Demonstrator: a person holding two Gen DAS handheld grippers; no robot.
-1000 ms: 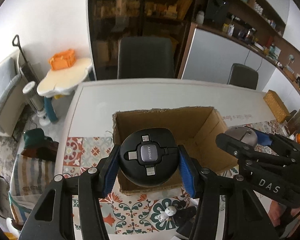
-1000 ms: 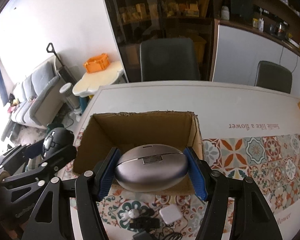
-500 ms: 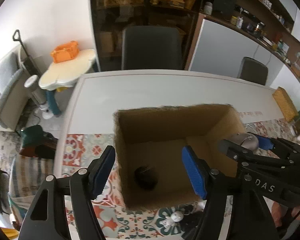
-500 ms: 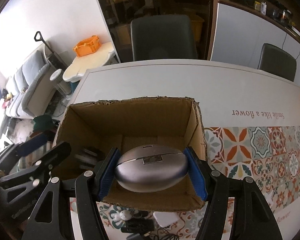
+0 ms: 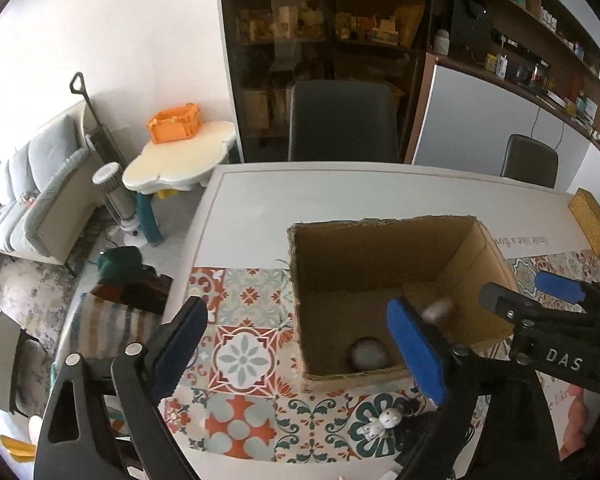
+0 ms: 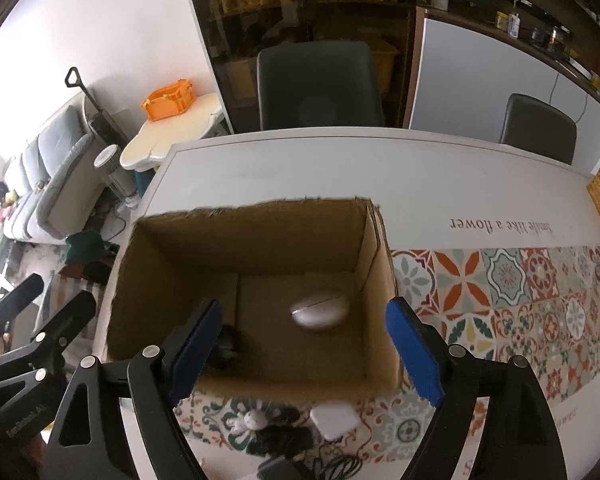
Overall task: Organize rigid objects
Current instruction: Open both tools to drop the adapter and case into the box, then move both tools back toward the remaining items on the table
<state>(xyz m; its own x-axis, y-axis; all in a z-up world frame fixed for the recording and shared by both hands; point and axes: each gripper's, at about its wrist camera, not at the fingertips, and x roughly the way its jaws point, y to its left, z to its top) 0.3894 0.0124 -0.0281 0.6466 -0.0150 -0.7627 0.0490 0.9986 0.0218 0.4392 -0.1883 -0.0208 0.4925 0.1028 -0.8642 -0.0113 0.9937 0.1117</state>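
An open cardboard box [image 6: 172, 276] stands on the tiled table mat; it also shows in the left wrist view [image 5: 340, 256]. A silver oval case [image 6: 320, 313] is inside it, blurred with motion, also seen blurred in the left wrist view [image 5: 438, 308]. A black round cable hub [image 5: 369, 354] lies on the box floor, partly hidden behind a finger in the right wrist view [image 6: 226, 346]. My right gripper [image 6: 304, 354] is open and empty above the box's near wall. My left gripper [image 5: 300, 354] is open and empty, over the box's left wall.
In front of the box lie a small white bunny figure [image 6: 252, 420], a white charger block [image 6: 334, 420] and black cables [image 6: 284, 444]. A woven yellow box [image 5: 590, 220] sits at the table's right. Dark chairs [image 6: 320, 84] stand behind the table.
My right gripper opened and let go of the silver case, which is dropping into the box. My left gripper, open after dropping the black hub, has shifted left.
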